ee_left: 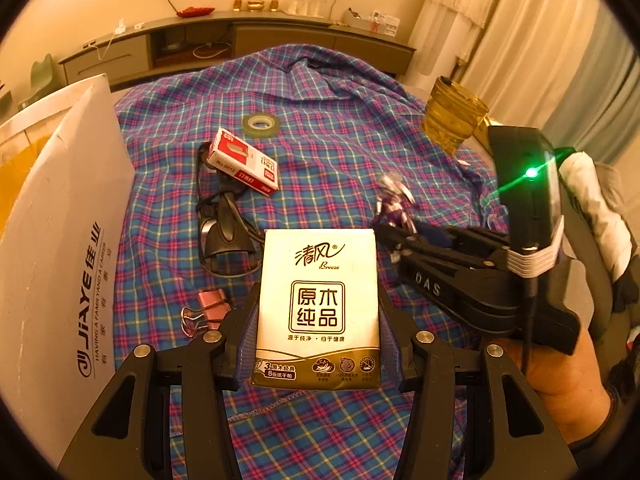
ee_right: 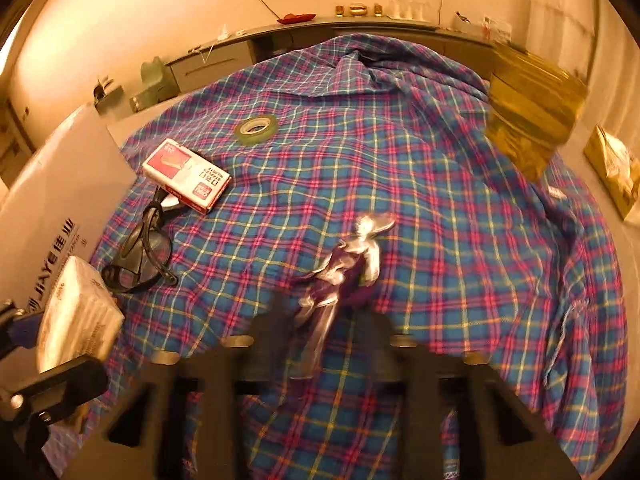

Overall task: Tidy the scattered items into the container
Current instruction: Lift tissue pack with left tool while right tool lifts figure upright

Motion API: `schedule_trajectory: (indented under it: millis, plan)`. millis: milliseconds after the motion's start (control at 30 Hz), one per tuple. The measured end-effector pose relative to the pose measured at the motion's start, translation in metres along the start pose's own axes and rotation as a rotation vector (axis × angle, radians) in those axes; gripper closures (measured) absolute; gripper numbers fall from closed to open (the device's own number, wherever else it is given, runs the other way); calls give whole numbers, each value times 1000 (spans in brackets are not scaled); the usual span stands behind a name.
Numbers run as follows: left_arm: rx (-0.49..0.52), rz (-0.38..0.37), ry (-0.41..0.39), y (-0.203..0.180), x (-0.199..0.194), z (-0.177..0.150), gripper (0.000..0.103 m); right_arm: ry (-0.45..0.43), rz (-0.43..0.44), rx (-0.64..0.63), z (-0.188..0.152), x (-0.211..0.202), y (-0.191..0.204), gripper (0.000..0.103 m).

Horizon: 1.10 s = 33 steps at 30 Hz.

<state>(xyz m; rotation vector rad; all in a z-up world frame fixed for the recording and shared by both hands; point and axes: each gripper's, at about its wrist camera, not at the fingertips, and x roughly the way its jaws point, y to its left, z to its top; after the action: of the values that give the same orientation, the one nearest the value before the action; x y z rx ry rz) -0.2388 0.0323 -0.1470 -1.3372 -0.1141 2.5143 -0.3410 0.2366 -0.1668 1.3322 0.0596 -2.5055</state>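
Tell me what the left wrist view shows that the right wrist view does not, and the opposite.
Only the left wrist view shows the pink binder clip and the printed front of the tissue pack, held between the left gripper fingers.

Only the right wrist view shows the gold packet at the cloth's far right edge.

Both show the white box, staple box, tape roll, glasses, and the purple and silver wrapper at the right gripper.

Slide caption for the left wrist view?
Left gripper clamps a tissue pack above plaid cloth, beside the white box.
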Motion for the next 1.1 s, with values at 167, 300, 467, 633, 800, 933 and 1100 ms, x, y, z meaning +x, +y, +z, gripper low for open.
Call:
schedule_trajectory:
  millis: [167, 300, 467, 633, 800, 933, 1100]
  plan:
    - [-2, -6, -22, 3, -11, 1, 50, 2, 82, 80, 1, -5, -13, 91]
    - [-11, -8, -31, 5, -17, 0, 50, -19, 136, 116, 4, -19, -13, 91]
    - [-17, -5, -48, 8, -27, -1, 50, -44, 151, 104, 3, -36, -4, 91]
    - [-23, 27, -68, 12, -44, -3, 50, -63, 158, 95, -2, -49, 4, 91]
    - [-34, 74, -75, 18, -62, -9, 50, -67, 153, 66, -17, -61, 19, 91]
    - [-36, 97, -85, 19, -75, -13, 50, -70, 160, 50, -30, -72, 30, 91]
    - [-28, 109, -104, 14, -95, -19, 50, -71, 172, 43, -45, -84, 39, 91]
